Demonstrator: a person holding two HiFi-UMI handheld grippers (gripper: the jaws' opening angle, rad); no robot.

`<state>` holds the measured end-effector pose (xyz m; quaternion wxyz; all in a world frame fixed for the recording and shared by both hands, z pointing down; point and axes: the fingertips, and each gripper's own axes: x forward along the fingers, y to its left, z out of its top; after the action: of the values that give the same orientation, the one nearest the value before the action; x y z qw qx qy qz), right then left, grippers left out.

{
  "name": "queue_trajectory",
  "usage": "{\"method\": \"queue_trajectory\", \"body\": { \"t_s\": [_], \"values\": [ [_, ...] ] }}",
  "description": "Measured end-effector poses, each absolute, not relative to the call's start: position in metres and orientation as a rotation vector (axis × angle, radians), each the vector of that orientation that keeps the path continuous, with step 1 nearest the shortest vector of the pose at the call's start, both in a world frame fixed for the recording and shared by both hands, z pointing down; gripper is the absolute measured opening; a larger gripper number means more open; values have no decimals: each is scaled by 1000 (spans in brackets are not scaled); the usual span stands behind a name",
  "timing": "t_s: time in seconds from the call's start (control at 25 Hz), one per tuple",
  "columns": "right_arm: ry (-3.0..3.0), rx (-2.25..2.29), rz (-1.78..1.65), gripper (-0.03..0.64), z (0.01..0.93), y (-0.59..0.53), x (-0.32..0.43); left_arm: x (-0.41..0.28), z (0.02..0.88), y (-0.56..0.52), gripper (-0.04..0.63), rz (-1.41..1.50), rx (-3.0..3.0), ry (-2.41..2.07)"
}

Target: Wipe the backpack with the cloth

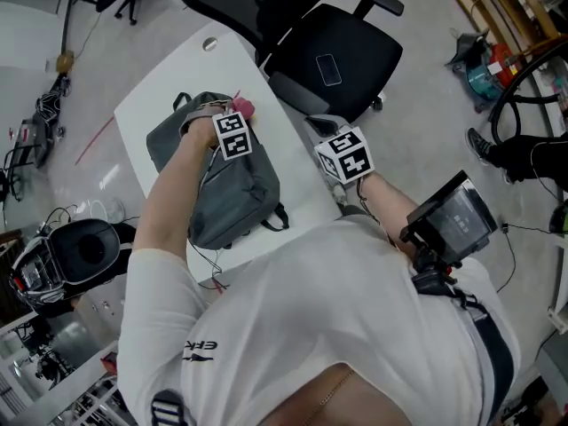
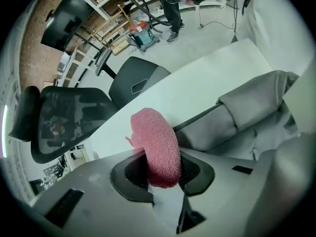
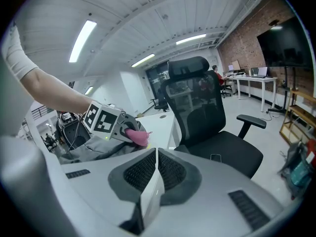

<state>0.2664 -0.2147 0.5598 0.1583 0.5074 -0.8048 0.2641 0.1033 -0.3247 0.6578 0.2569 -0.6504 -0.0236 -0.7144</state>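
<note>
White table with grey backpack, pink cloth in left tongs

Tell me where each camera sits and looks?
Head view: on the person's head, looking down at the backpack on the white table; both arms, left gripper, right gripper show.
Left gripper view: on the left gripper, facing along jaws shut on the pink cloth, toward the black chair; probably the shirt at right.
Right gripper view: on the right gripper, jaws together, empty, facing the left gripper; the left forearm shows.
Shared: all three see cloth and backpack.
</note>
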Motion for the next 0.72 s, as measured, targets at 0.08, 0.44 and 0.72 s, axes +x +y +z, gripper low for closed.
{"method": "queue_trajectory", "body": {
  "t_s": [0.08, 0.44, 0.72],
  "values": [
    [-2304, 1448, 751, 14, 558, -216, 268, 107, 655, -308, 95, -1935, -1776, -137],
    [-2301, 1444, 748, 14, 559, -213, 268, 119, 639, -234, 95, -1890, -1809, -435],
    [-2294, 1414, 758, 14, 565, -201, 265, 123, 625, -164, 95, -1849, -1891, -689]
  ]
}}
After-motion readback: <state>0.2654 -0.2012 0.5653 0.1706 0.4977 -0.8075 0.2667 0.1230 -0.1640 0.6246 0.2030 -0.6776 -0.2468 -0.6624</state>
